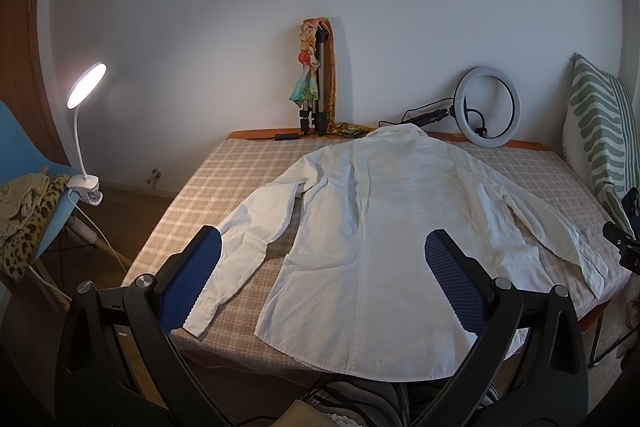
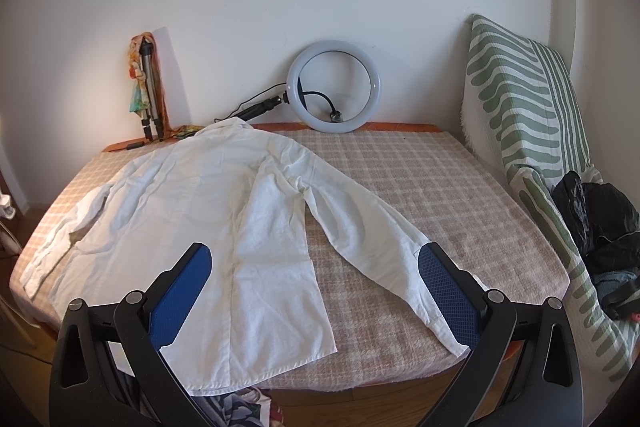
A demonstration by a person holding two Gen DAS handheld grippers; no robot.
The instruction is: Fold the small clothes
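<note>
A white long-sleeved shirt [image 1: 380,227] lies flat, back side up, on the checked tablecloth [image 1: 224,171], collar at the far edge, hem at the near edge, both sleeves spread out. It also shows in the right wrist view [image 2: 208,211]. My left gripper [image 1: 322,259] is open and empty, held above the near edge over the shirt's left half. My right gripper [image 2: 314,271] is open and empty, held above the shirt's right hem and right sleeve [image 2: 384,243].
A ring light [image 1: 488,107] and a folded tripod with a scarf [image 1: 316,83] lean on the back wall. A green-striped cushion [image 2: 520,115] and a black bag [image 2: 596,215] stand at the right. A lit clip lamp [image 1: 86,87] and a blue chair [image 1: 24,163] with clothes stand at the left.
</note>
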